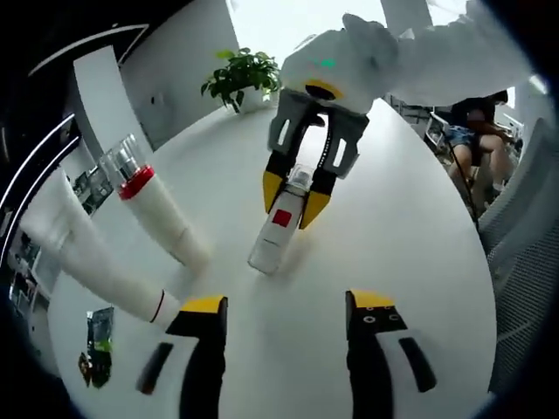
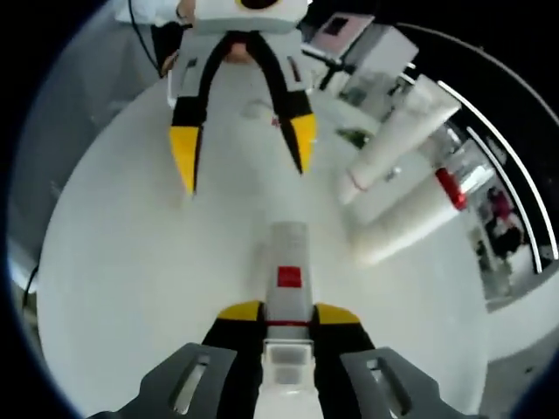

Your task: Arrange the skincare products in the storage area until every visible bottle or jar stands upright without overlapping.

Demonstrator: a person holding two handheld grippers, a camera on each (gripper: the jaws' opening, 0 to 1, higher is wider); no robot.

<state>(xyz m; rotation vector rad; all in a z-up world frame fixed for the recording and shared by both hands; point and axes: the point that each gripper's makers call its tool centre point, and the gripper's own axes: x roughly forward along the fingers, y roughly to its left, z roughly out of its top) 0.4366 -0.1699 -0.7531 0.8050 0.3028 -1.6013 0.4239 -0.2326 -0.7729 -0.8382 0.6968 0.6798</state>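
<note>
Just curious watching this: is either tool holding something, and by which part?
The right tool grips the white bottle near its cap end. The left tool holds nothing.

Bright, even daylight with window glare, soft shadows, strong fisheye bending, and slight blur throughout.

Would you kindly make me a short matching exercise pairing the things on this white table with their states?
Things:
1. bottle with red square label
2. tube with red collar
3. left gripper
4. potted plant

States:
A. jaws apart, holding nothing
B. standing at the table's far edge
C. held between the right gripper's jaws
D. upright, apart from both grippers

Pairs: 1-C, 2-D, 3-A, 4-B
</note>
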